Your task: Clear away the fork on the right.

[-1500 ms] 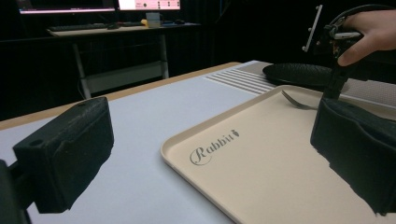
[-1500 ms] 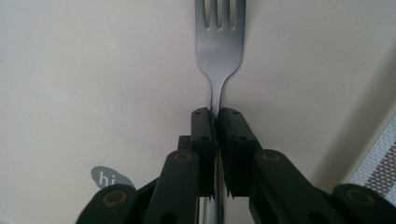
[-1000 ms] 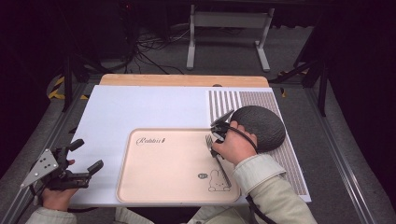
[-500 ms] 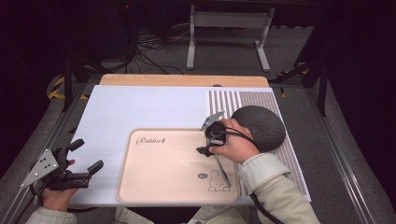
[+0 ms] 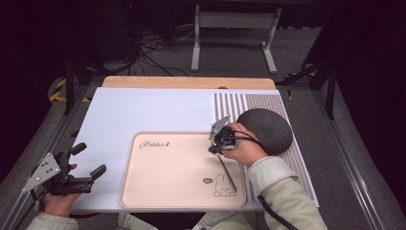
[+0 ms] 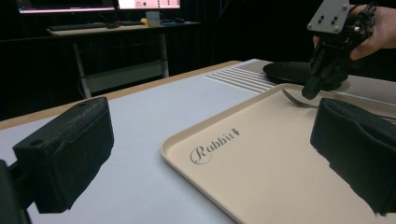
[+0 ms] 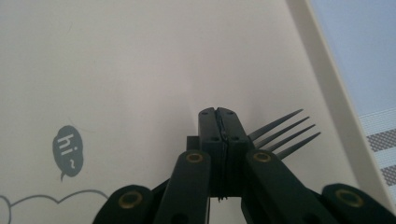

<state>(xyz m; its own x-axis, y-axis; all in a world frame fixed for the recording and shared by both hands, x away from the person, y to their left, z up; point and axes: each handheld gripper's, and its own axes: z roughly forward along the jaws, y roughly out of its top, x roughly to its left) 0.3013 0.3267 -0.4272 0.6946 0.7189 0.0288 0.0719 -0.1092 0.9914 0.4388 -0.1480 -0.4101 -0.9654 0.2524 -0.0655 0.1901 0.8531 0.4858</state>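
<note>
On beige tray [image 5: 163, 187], near right rim, fork [image 7: 280, 133] lay flat; right gripper [image 5: 216, 145] jaws pressed together over neck, pinch unclear. Left gripper [image 5: 86, 160] held spread, apart from tray. Judged: squarer neck grip needed before lifting.

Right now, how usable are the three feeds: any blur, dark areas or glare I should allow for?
High view: table evenly lit and sharp, surroundings nearly black. Left gripper view: its own jaws are blurred from closeness, but the tray lettering and the fork read clearly against a dark background. Right gripper view: bright and washed, soft shadow under the right gripper, fork tines sharp, no hard glare.
</note>
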